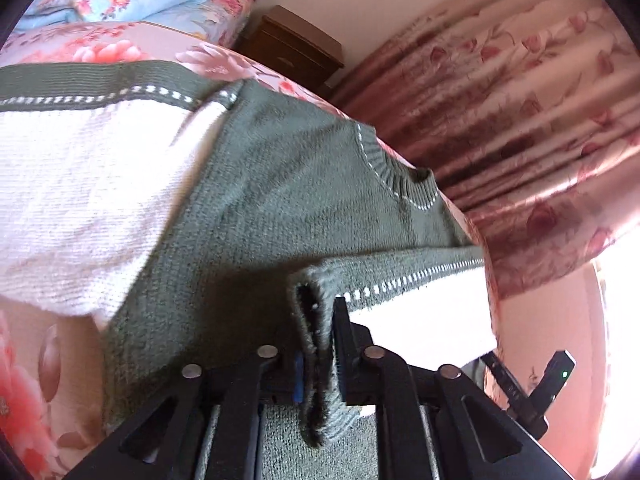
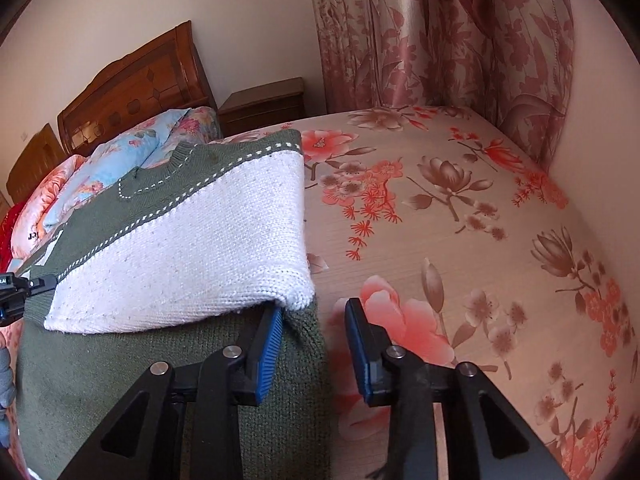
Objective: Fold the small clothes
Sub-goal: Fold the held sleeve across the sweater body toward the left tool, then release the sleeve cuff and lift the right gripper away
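Observation:
A small green and white knitted sweater [image 1: 248,208] lies on the bed, partly folded over itself. My left gripper [image 1: 320,336] is shut on a folded green edge [image 1: 316,360] of it, held just above the rest. In the right wrist view the sweater [image 2: 180,248] lies at the left, its white part folded over the green. My right gripper [image 2: 314,336] is open; its left finger [image 2: 268,352] is against the sweater's right corner and its right finger [image 2: 360,352] is over bare sheet. The left gripper [image 2: 16,288] shows at the far left edge.
The bed sheet [image 2: 460,248] is pink with flowers and stretches to the right. Pillows and a folded quilt [image 2: 120,152] lie by the wooden headboard [image 2: 132,88]. A dark nightstand [image 2: 264,104] and floral curtains [image 2: 440,32] stand beyond the bed.

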A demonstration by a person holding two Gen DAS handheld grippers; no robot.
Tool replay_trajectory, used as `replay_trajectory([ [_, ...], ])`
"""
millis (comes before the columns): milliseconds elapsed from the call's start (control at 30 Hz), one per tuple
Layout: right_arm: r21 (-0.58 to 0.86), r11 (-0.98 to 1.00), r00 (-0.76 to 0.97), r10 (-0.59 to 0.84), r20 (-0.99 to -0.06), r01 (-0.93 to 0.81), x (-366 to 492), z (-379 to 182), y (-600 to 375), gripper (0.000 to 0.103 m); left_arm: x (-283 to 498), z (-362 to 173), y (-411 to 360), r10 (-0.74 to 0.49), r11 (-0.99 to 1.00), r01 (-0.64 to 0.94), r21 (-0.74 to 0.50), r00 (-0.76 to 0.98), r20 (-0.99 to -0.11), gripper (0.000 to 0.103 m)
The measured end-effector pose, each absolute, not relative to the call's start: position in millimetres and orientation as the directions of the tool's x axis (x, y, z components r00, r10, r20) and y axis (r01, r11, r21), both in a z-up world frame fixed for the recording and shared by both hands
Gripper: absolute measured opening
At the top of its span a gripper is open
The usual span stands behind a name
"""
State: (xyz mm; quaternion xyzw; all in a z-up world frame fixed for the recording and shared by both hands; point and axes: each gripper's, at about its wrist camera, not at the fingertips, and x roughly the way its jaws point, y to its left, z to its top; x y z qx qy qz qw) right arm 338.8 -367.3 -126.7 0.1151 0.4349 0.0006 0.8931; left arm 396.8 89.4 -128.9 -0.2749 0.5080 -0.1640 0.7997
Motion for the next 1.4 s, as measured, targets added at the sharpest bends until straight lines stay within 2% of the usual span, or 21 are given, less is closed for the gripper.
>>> replay_trajectory([
  [33, 0.205, 0.974, 0.615, 0.102, -0.782, 0.100, 338.2, -126.4, -367.4, 0.031, 392.9, -122.9, 93.0, -0.506, 0.812, -0.036, -0.583, 0.455, -0.733, 0.049],
  [67, 0.209, 0.973, 0.606, 0.105, -0.789, 0.103, 336.8, -125.8, -367.9, 0.031, 385.9, -110.2, 98.7, -0.420, 0.847, -0.074, -0.526, 0.513, -0.749, 0.103],
  [133, 0.215, 0.970, 0.607, 0.105, -0.788, 0.113, 326.4, -119.7, -370.0, 0.031, 362.9, -85.0, 108.1, -0.252, 0.889, -0.141, -0.435, 0.641, -0.725, 0.103],
  [200, 0.214, 0.969, 0.652, 0.082, -0.754, 0.125, 312.2, -108.0, -373.0, 0.031, 334.4, -55.6, 107.2, -0.135, 0.913, -0.158, -0.377, 0.754, -0.643, 0.103],
  [267, 0.209, 0.971, 0.682, 0.073, -0.727, 0.119, 308.8, -96.2, -370.7, 0.031, 325.2, -41.9, 94.4, -0.151, 0.929, -0.096, -0.358, 0.785, -0.601, 0.103],
  [300, 0.220, 0.971, 0.691, 0.093, -0.717, 0.098, 312.9, -90.5, -365.5, 0.031, 326.8, -39.2, 79.2, -0.181, 0.941, -0.044, -0.335, 0.773, -0.609, 0.103],
  [467, 0.176, 0.982, 0.662, 0.175, -0.729, -0.066, 347.3, -86.4, -308.5, 0.032, 352.4, -67.0, 8.6, -0.237, 0.970, 0.111, -0.217, 0.644, -0.728, 0.103],
  [567, 0.127, 0.985, 0.589, 0.170, -0.790, -0.115, 367.2, -107.6, -285.6, 0.032, 360.1, -93.8, -8.8, -0.187, 0.982, 0.130, -0.137, 0.571, -0.799, 0.103],
  [667, 0.144, 0.981, 0.600, 0.191, -0.777, -0.126, 366.9, -113.6, -292.8, 0.032, 366.1, -113.4, -3.4, -0.122, 0.991, 0.106, -0.077, 0.541, -0.832, 0.103],
  [767, 0.175, 0.978, 0.580, 0.209, -0.788, -0.115, 366.2, -106.7, -301.4, 0.032, 364.6, -114.7, 6.6, -0.161, 0.987, 0.105, -0.123, 0.550, -0.819, 0.103],
  [900, 0.192, 0.977, 0.604, 0.206, -0.770, -0.089, 387.8, -93.1, -308.6, 0.032, 360.6, -117.1, 0.9, -0.126, 0.991, 0.103, -0.082, 0.557, -0.821, 0.103],
  [1067, 0.194, 0.978, 0.578, 0.202, -0.791, -0.076, 445.8, -93.7, -306.0, 0.032, 359.3, -117.4, 4.4, -0.138, 0.990, 0.095, -0.102, 0.564, -0.814, 0.103],
  [1267, 0.288, 0.956, 0.524, 0.275, -0.806, -0.059, 509.0, -103.3, -301.4, 0.032, 362.2, -117.2, 1.9, -0.116, 0.993, 0.094, -0.077, 0.561, -0.820, 0.103],
  [1300, 0.277, 0.960, 0.499, 0.257, -0.827, -0.035, 517.7, -110.8, -303.3, 0.031, 362.5, -117.1, 1.7, -0.115, 0.993, 0.094, -0.075, 0.561, -0.820, 0.103],
  [1333, 0.274, 0.962, 0.487, 0.243, -0.839, -0.009, 523.1, -116.9, -307.3, 0.022, 362.8, -117.0, 1.3, -0.113, 0.993, 0.094, -0.073, 0.560, -0.821, 0.103],
  [1400, 0.293, 0.955, 0.519, 0.228, -0.824, 0.045, 525.5, -118.9, -319.7, 0.017, 362.3, -116.6, 1.2, -0.114, 0.993, 0.094, -0.073, 0.560, -0.821, 0.103],
])
